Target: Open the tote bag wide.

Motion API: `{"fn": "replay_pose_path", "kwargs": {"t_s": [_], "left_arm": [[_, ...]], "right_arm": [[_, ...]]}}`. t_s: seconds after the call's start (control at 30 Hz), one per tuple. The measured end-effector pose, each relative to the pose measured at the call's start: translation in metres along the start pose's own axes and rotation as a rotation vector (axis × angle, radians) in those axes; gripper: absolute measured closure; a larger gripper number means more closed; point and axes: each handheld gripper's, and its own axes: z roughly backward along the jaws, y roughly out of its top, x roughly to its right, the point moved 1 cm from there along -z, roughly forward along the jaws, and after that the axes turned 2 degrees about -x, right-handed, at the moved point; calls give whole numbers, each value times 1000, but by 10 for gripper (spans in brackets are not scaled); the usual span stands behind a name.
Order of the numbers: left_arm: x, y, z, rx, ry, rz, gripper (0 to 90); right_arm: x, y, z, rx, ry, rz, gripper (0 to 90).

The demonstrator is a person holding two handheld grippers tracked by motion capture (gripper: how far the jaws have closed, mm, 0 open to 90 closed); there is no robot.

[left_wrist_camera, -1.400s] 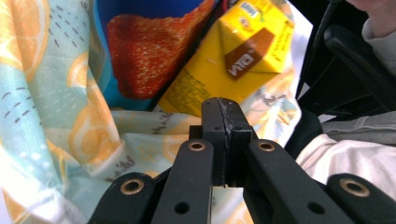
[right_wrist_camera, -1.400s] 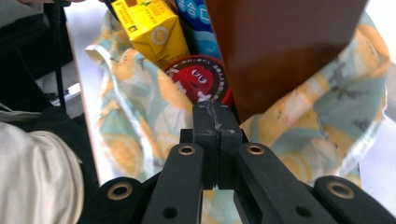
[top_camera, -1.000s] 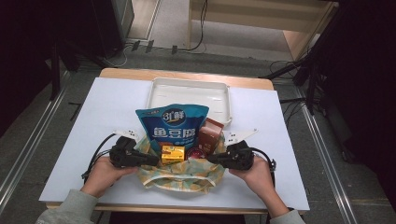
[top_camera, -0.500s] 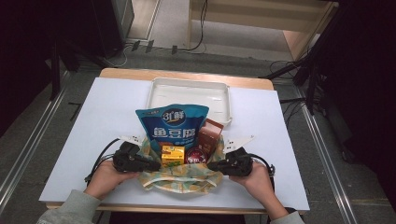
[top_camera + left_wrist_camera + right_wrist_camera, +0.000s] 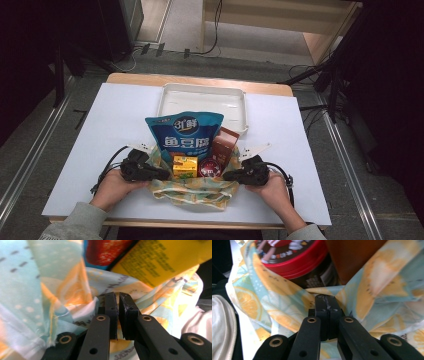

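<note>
Lemon-print fabric bag (image 5: 192,187), pale blue and yellow, sits at the middle of the near edge of the white counter (image 5: 100,130), its mouth held apart between a person's two hand-held grippers. Behind it, near the far edge, lies an empty white rectangular plastic tray (image 5: 202,97). Standing in the bag are a tall blue snack pouch with white lettering (image 5: 184,135), a brown carton (image 5: 225,145), a small yellow box (image 5: 184,166) and a round red tin (image 5: 210,169).

Left gripper (image 5: 159,175) holds the bag's left rim; in the left gripper view its jaws are closed on a fold of the printed cloth (image 5: 75,312), a thin gap between them, with the yellow box (image 5: 162,262) just beyond. Right gripper (image 5: 227,176) holds the right rim; in the right gripper view its jaws are pressed fully together on the cloth's edge (image 5: 312,291), the red tin (image 5: 292,257) and brown carton (image 5: 354,255) close behind.

Judging by the scene, the work appears to be moving groceries between bag and tray. With the tray bare and all four items in the bag, either the unpacking has yet to begin or the packing is finished; which of these it is cannot be told. Both grips on the rim look secure.
</note>
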Motion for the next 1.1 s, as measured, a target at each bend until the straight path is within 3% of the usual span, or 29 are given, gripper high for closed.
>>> {"fn": "replay_pose_path", "kwargs": {"t_s": [0.4, 0.57, 0.77, 1.1], "left_arm": [[-11, -1, 1, 6, 17, 40, 882], [-18, -2, 5, 25, 30, 80, 900], [-21, -1, 9, 34, 72, 73, 900], [-25, 1, 12, 49, 90, 75, 900]], "right_arm": [[11, -5, -6, -36, -38, -25, 900], [19, -10, -2, -15, -59, -75, 900], [26, -12, 4, -5, -103, -99, 900], [29, -14, 8, -5, -138, -110, 900]]}}
